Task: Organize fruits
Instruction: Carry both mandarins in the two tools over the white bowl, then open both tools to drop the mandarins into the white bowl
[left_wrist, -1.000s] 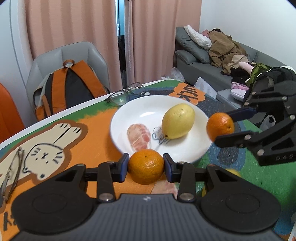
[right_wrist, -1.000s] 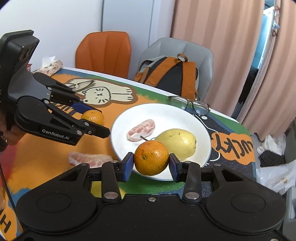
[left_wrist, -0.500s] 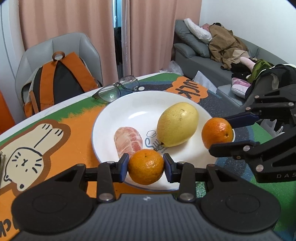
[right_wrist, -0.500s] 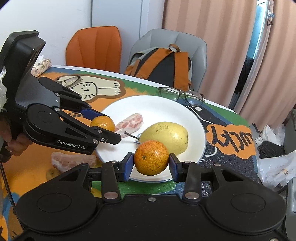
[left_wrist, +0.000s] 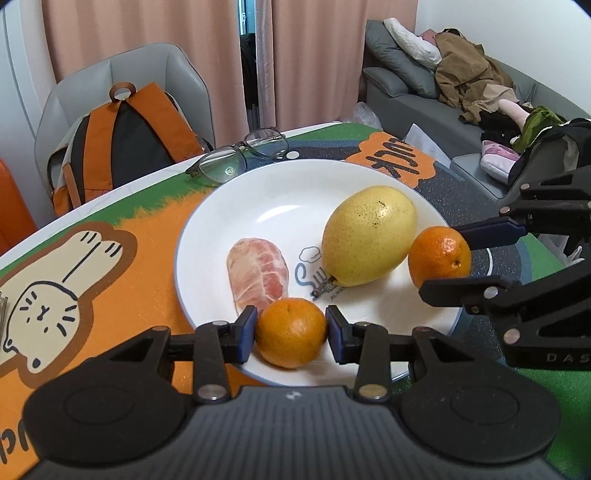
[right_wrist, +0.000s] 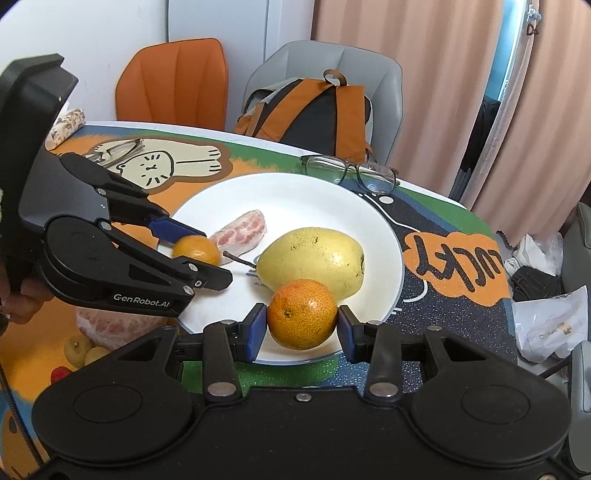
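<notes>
A white plate (left_wrist: 280, 206) (right_wrist: 295, 199) on the colourful mat holds a yellow pear (left_wrist: 367, 236) (right_wrist: 314, 258) and a peeled pomelo segment (left_wrist: 256, 271) (right_wrist: 242, 232). My left gripper (left_wrist: 291, 334) (right_wrist: 201, 254) is shut on a small orange (left_wrist: 291, 332) (right_wrist: 195, 249) over the plate's near left rim, beside the segment. My right gripper (right_wrist: 302, 326) (left_wrist: 456, 264) is shut on another orange (right_wrist: 303, 314) (left_wrist: 439, 256) over the plate's right side, close against the pear.
Eyeglasses (left_wrist: 240, 157) (right_wrist: 351, 171) lie just beyond the plate. Off the plate to the left lie another peeled segment (right_wrist: 110, 326) and small yellow fruits (right_wrist: 83, 349). A chair with an orange backpack (left_wrist: 122, 136) stands behind the table; a sofa (left_wrist: 424, 85) is at right.
Both grippers have moved forward and down over the plate with their oranges. The left orange now hangs inside the rim by the segment; the right one has closed in on the pear.
</notes>
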